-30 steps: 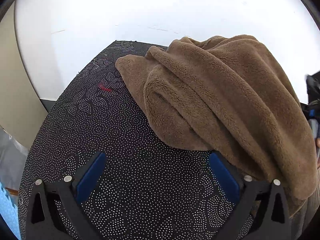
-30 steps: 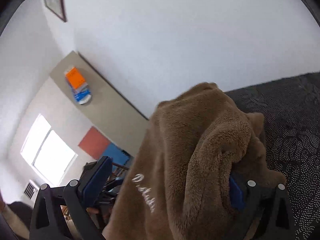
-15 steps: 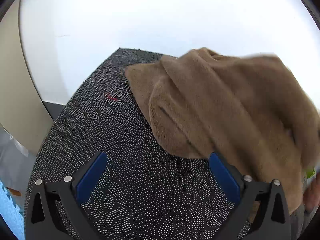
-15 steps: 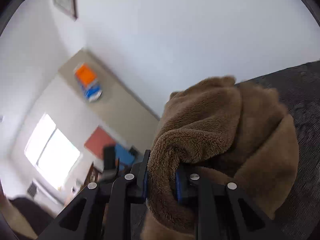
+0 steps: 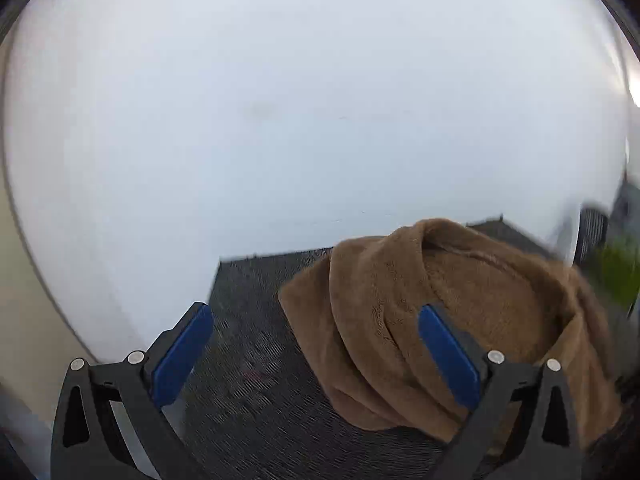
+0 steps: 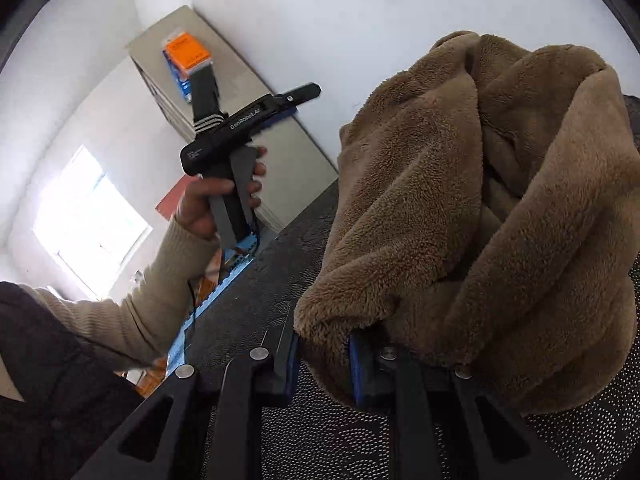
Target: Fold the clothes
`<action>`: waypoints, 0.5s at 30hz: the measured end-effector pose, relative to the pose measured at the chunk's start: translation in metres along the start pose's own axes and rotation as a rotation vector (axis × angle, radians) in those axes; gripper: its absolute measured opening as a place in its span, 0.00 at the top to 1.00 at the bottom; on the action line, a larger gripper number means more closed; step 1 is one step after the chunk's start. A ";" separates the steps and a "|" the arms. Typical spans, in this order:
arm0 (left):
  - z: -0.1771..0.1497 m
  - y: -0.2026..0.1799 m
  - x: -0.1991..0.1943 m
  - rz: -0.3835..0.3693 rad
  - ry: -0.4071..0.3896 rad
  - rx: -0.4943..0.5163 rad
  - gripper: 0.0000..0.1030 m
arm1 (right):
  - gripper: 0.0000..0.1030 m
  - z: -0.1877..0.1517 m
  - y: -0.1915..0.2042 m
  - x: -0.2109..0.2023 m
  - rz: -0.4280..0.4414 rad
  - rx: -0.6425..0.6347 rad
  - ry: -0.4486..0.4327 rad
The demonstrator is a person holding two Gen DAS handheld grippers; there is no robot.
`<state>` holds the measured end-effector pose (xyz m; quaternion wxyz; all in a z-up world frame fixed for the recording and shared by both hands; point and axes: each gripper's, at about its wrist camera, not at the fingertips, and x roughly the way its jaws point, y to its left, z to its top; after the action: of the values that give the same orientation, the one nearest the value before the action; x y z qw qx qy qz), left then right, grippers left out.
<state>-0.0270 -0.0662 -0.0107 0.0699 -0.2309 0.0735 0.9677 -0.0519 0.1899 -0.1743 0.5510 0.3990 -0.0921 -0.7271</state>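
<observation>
A brown fleece garment (image 6: pixel 480 200) is bunched in a heap on the dark dotted table cover (image 6: pixel 320 440). My right gripper (image 6: pixel 324 364) is shut on a thick fold at its lower left edge. In the left wrist view the same garment (image 5: pixel 460 300) lies at the lower right. My left gripper (image 5: pixel 316 354) is open above the cover (image 5: pixel 248 400), with nothing between its blue pads (image 5: pixel 182 354). Its right finger passes in front of the fleece. The right wrist view shows the left gripper (image 6: pixel 306 94) raised in a hand (image 6: pixel 216 200), well left of the heap.
A white wall (image 5: pixel 320 100) stands right behind the table's far edge. A beige cabinet with an orange box (image 6: pixel 186 50) on top is at the left, next to a bright window (image 6: pixel 88 216). A beige sleeve (image 6: pixel 160 296) reaches in. Blue floor mat (image 6: pixel 208 300) lies below.
My right gripper has shut on a fold of the fleece and carried it sideways, bunching the garment. My left gripper has risen and tipped up, still open; the wall now fills its view.
</observation>
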 end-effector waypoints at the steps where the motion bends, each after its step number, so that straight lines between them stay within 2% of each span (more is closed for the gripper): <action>1: 0.004 -0.007 0.002 0.003 0.008 0.064 0.00 | 0.79 0.000 -0.003 -0.001 -0.004 0.003 -0.003; 3: 0.012 -0.017 0.021 -0.018 0.057 0.160 0.00 | 0.79 -0.005 -0.005 -0.004 -0.014 -0.004 0.002; 5: 0.019 -0.017 0.043 -0.051 0.102 0.170 0.00 | 0.79 -0.011 -0.006 -0.006 -0.028 -0.014 0.010; 8: 0.026 -0.004 0.080 -0.121 0.176 0.101 0.00 | 0.79 -0.020 -0.005 0.000 -0.091 -0.012 0.058; 10: 0.029 0.005 0.095 -0.156 0.199 0.063 0.00 | 0.79 -0.034 -0.010 -0.001 -0.131 -0.002 0.099; 11: 0.030 0.009 0.102 -0.175 0.207 0.047 0.00 | 0.79 -0.030 -0.009 0.008 -0.146 0.008 0.112; 15: 0.037 0.013 0.098 -0.234 0.205 0.029 0.00 | 0.79 -0.034 -0.003 0.014 -0.205 0.012 0.153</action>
<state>-0.1322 -0.0627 -0.0218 0.1775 -0.3346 0.0670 0.9231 -0.0321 0.1894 -0.2050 0.4769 0.4638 -0.0129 -0.7465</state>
